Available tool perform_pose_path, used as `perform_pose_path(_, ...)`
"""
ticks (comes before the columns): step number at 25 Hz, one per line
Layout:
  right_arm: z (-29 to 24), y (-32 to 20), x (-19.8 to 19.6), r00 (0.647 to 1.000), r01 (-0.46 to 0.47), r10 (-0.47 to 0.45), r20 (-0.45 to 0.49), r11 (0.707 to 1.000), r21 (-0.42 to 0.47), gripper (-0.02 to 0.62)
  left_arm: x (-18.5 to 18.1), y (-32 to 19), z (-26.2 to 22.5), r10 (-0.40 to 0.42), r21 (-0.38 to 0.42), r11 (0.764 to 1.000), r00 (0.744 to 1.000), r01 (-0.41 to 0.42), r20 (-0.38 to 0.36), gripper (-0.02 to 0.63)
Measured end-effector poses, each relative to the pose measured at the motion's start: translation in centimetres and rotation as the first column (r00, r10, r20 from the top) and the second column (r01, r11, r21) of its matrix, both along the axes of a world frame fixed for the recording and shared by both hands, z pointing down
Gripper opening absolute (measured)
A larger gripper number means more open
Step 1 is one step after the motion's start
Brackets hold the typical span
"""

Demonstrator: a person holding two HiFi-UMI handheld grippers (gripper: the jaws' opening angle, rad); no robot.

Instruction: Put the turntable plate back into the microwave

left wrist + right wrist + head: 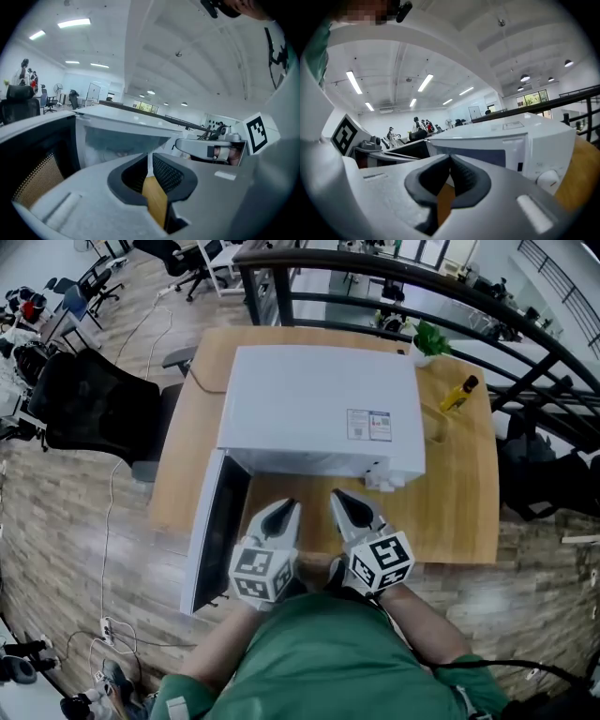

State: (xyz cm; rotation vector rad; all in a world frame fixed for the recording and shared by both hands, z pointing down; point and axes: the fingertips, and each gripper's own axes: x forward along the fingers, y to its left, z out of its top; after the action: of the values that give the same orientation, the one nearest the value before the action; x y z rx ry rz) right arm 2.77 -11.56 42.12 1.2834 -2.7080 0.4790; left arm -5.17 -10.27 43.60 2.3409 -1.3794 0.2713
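microwave (pixel 319 404), boxy smooth white, on wooden table (pixel 461 507)

Microwave (pixel 319 409): smooth white casing with a soft satin sheen and a paper label (pixel 368 425); the open door (pixel 223 531) is dark and glossy. Table (pixel 459 512): pale, smooth wood. Floor (pixel 56 540): wood-grain planks, matt. Left claw (pixel 149 161) and right claw (pixel 450 161): matt grey plastic shells with black ribbed pads (pixel 168 174). Shirt (pixel 328 662): green cloth.
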Motion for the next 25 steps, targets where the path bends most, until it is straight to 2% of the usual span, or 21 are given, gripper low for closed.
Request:
perform_pose_path(5, -2.6, 0.4, 0.0, 1.000, -0.005, 0.003, 0.029, 0.998, 0.060, 0.003, -0.7, 0.0, -3.4, -0.012, 0.076, 0.997, 1.000, 0.010, 0.016, 0.042)
perform_pose_path(9, -4.4, 0.9, -0.4, 0.999, 0.017, -0.021, 0.039, 0.994, 0.109, 0.005, -0.6, -0.1, -5.7, -0.030, 0.092, 0.995, 0.998, 0.035, -0.058, 0.041)
perform_pose_path(13, -6.0, 1.4, -1.0, 0.999, 0.037, -0.037, 0.000, 0.984, 0.175, 0.003, -0.7, 0.3, -7.1, -0.021, 0.149, 0.989, 0.999, 0.025, -0.030, 0.041)
perform_pose_path(17, -7.1, 1.7, -1.2, 0.999, 0.035, -0.028, -0.034, 0.972, 0.231, 0.003, -1.3, 0.8, -7.3, -0.032, 0.168, 0.985, 0.999, 0.035, -0.018, 0.041)
perform_pose_path(25, -7.5, 1.7, -1.5, 0.999, 0.030, -0.018, -0.052, 0.969, 0.245, 0.003, -1.9, 1.2, -7.7, -0.044, 0.205, 0.978, 0.999, 0.044, -0.006, 0.040)
